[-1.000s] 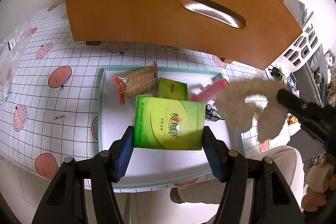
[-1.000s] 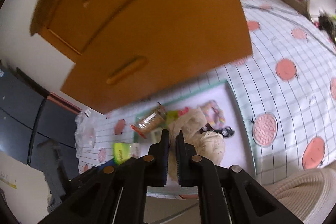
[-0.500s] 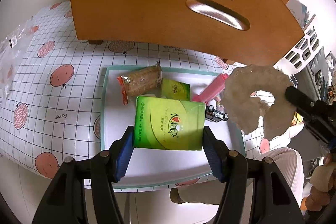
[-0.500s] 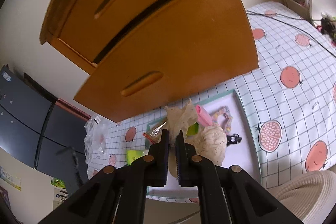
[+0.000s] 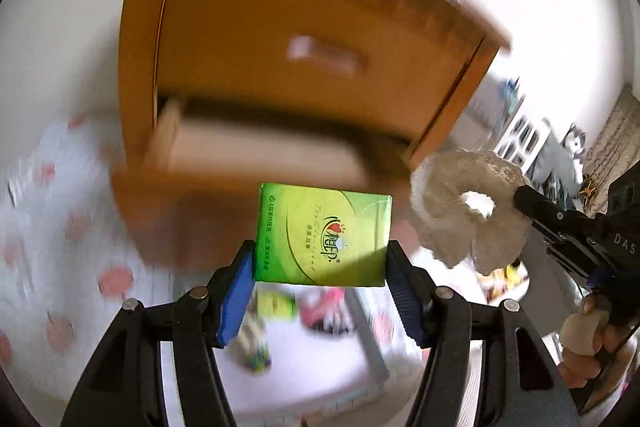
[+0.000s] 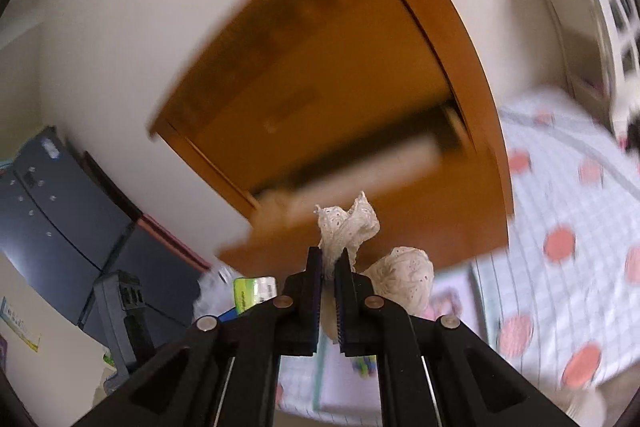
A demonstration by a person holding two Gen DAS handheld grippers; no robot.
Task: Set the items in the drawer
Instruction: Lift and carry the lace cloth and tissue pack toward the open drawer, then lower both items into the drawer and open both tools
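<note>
My left gripper [image 5: 320, 263] is shut on a green tissue pack [image 5: 322, 235], held up in the air in front of the open wooden drawer [image 5: 256, 151]. My right gripper [image 6: 328, 261] is shut on a cream lace scrunchie [image 6: 404, 277], whose frill sticks up between the fingers. In the left wrist view that scrunchie [image 5: 468, 211] hangs to the right of the green pack, level with the drawer's front. The drawer [image 6: 360, 171] of the orange-brown cabinet [image 6: 320, 67] stands pulled out, its pale inside blurred.
Below lies a tray [image 5: 320, 379] on a white gridded tablecloth with red fruit prints [image 6: 560, 247]; a few small items remain on it, blurred. A person's hand [image 5: 588, 343] holds the right gripper's handle. Dark furniture [image 6: 60, 207] stands at the left.
Both grippers have risen from above the tray to the level of the drawer opening, each carrying its item. The drawer's inside has come into view.
</note>
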